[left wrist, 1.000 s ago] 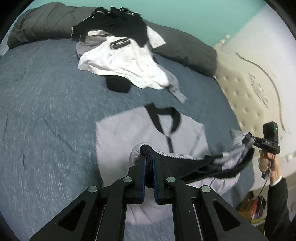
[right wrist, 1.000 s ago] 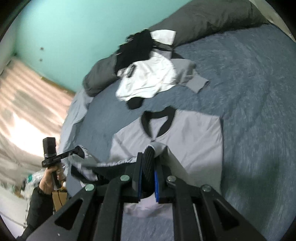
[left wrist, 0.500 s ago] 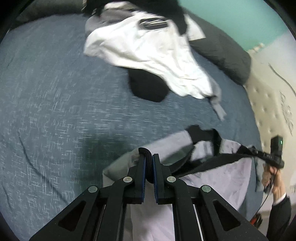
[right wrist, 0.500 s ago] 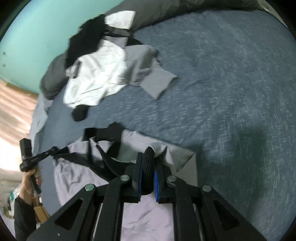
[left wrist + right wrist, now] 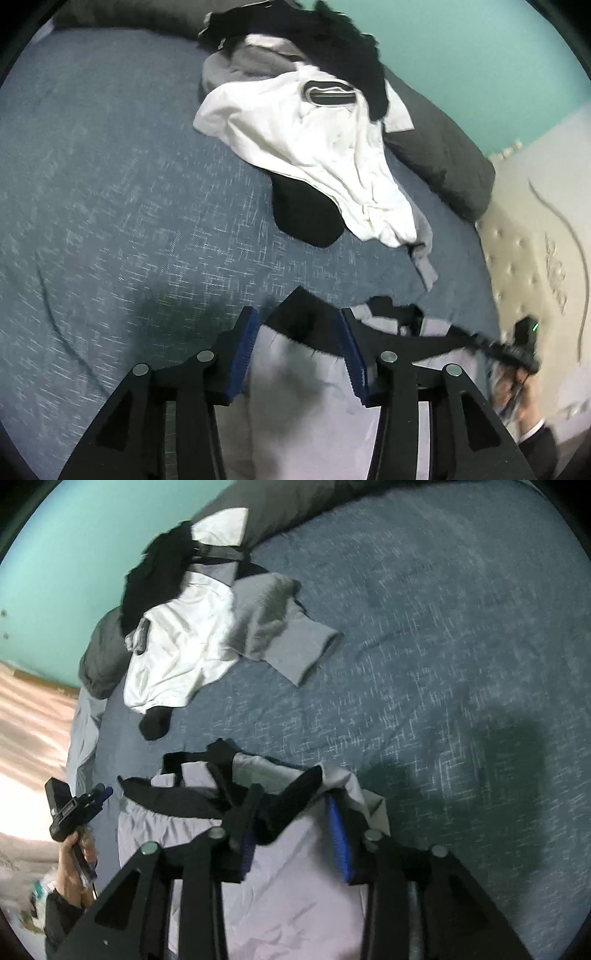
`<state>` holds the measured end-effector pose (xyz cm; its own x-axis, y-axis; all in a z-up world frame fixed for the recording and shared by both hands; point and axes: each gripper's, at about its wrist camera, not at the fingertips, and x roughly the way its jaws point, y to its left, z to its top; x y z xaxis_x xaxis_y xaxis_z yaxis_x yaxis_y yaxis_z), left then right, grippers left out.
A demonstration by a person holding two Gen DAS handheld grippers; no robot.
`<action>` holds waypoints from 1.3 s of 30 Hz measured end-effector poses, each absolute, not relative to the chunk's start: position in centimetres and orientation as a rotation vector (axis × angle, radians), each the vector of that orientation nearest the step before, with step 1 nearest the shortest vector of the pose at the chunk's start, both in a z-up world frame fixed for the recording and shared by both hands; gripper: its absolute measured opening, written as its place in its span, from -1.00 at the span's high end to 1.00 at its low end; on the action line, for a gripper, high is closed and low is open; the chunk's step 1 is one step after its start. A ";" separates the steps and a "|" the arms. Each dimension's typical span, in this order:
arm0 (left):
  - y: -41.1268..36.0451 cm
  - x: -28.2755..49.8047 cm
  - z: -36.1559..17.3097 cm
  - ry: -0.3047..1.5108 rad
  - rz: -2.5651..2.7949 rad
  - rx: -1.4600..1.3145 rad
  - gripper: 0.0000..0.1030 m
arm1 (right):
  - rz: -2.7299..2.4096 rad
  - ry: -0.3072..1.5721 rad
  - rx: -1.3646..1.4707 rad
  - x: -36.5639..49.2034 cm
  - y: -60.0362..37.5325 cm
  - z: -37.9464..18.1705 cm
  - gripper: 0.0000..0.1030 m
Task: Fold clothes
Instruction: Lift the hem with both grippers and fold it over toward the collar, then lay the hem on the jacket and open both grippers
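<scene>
The bed [image 5: 92,177] is seen under a blue-grey cover, and every place below is reckoned from it; one grey pillow [image 5: 439,155] is laid along its head, and against that pillow one loose heap of clothes [image 5: 310,122] is piled, in which white, black and grey pieces are made out, though their number cannot be told. Nearer the bed's foot one pale grey shirt with black trim [image 5: 280,893] is spread, its lower half doubled up over the upper so that the black hem band [image 5: 314,325] is laid beside the black collar [image 5: 192,760]; the fold's long axis is run across the bed, from one claw to the other. Two claws are counted; the left claw [image 5: 299,354] is held with its jaws apart straddling the hem band, and the right claw [image 5: 291,830] likewise spread, over the hem's other corner, nothing being clamped by either. The shirt is thus found directly under and ahead of both claws, neither hand being plainly the nearer.
</scene>
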<state>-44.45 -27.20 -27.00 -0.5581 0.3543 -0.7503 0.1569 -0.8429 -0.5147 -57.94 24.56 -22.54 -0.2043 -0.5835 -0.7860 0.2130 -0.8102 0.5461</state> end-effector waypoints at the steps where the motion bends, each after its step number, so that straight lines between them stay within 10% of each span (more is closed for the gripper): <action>1: -27.0 -44.3 -27.1 -0.803 2.543 -1.424 0.02 | -2.066 -0.450 1.532 -57.8 24.7 -22.1 0.05; 3: -26.7 -43.9 -27.5 -0.770 2.534 -1.437 0.02 | -2.095 -0.490 1.496 -57.7 25.3 -21.2 -0.36; 20: -25.1 -44.8 -30.6 -0.625 2.506 -1.411 0.03 | -2.214 -0.030 1.377 -56.4 23.3 -25.7 -0.36; 29: -25.1 -44.2 -30.5 -0.585 2.522 -1.344 0.69 | -2.255 0.026 1.328 -56.1 22.3 -26.2 0.74; 39: -26.1 -43.0 -25.6 -0.587 2.638 -1.205 0.76 | -2.350 0.017 1.084 -54.8 21.9 -20.4 0.83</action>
<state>-43.01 -26.06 -25.64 -0.6546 0.3218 -0.6841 -0.0015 -0.9054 -0.4246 -54.77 21.88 -20.37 -0.5261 -0.4723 -0.7072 0.4826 -0.8505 0.2090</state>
